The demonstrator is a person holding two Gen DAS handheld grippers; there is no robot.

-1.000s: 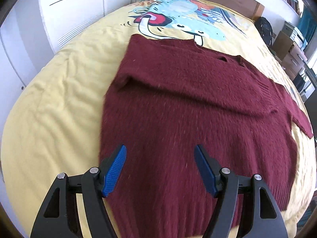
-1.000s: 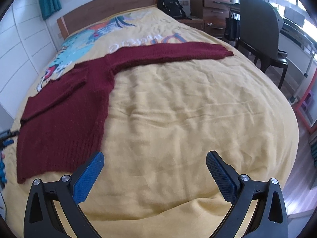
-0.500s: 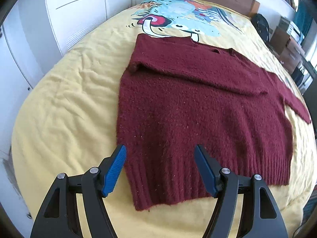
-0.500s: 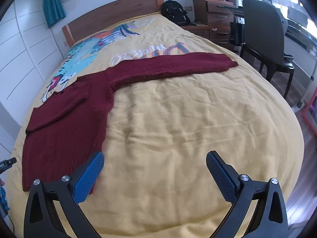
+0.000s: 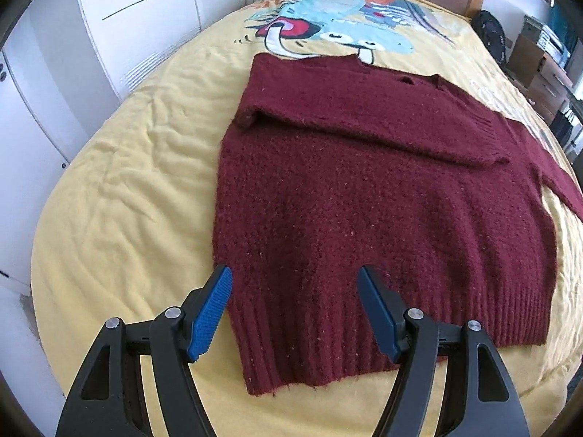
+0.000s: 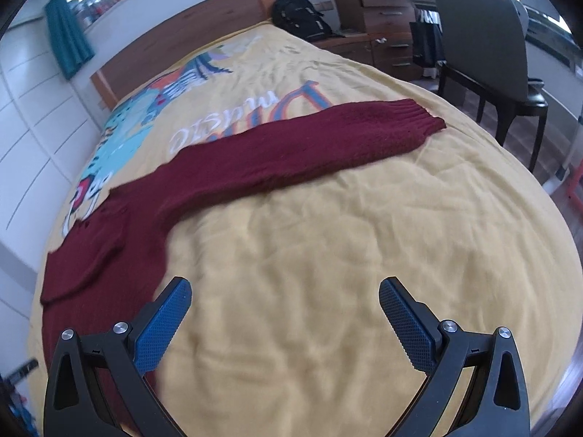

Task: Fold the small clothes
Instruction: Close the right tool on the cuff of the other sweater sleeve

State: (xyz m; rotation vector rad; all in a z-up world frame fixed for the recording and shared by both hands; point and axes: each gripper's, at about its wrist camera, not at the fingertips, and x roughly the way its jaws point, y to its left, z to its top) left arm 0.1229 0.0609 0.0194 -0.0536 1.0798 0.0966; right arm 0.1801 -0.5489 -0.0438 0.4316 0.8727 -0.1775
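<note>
Item: maroon sweater, flat on yellow bedspread, one sleeve stretched across frame centre. Left gripper and right gripper: jaws apart, empty. We pinch the cuff squarely, then fold inward.

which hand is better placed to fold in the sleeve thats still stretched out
Right. The right hand-held gripper is open over the bedspread facing the outstretched sleeve; the left hand-held gripper hovers at the sweater's hem.
</note>
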